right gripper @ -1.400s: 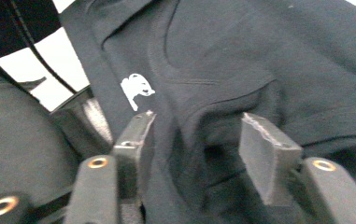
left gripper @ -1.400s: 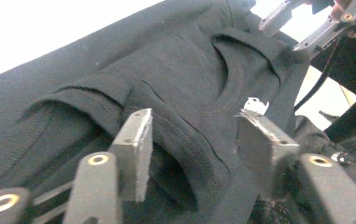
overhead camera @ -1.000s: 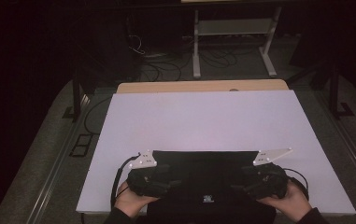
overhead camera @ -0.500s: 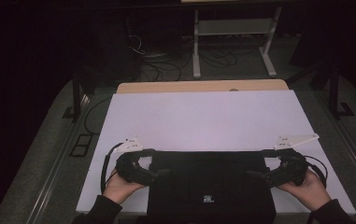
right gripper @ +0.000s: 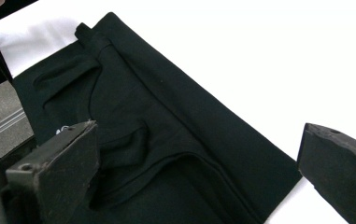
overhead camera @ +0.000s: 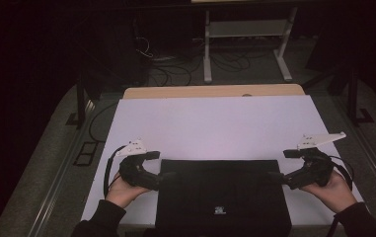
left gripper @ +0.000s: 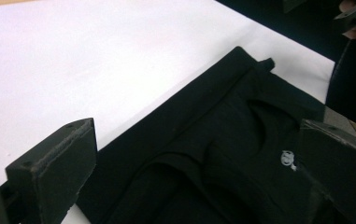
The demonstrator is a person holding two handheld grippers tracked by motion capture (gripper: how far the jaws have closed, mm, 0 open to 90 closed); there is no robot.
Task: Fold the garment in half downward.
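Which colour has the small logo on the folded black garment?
White; the logo on the black garment shows best in the left gripper view.

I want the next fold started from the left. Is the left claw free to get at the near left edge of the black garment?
Probably yes: the left claw stands open right beside the black garment, holding nothing, with only bare white tabletop between them.

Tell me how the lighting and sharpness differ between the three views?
High view: dim, room behind nearly black, the white table is the brightest part, the black garment shows almost no detail. Left gripper view: table washed out, garment folds clear, near claw pads soft. Right gripper view: the same glare on the table, folds readable.
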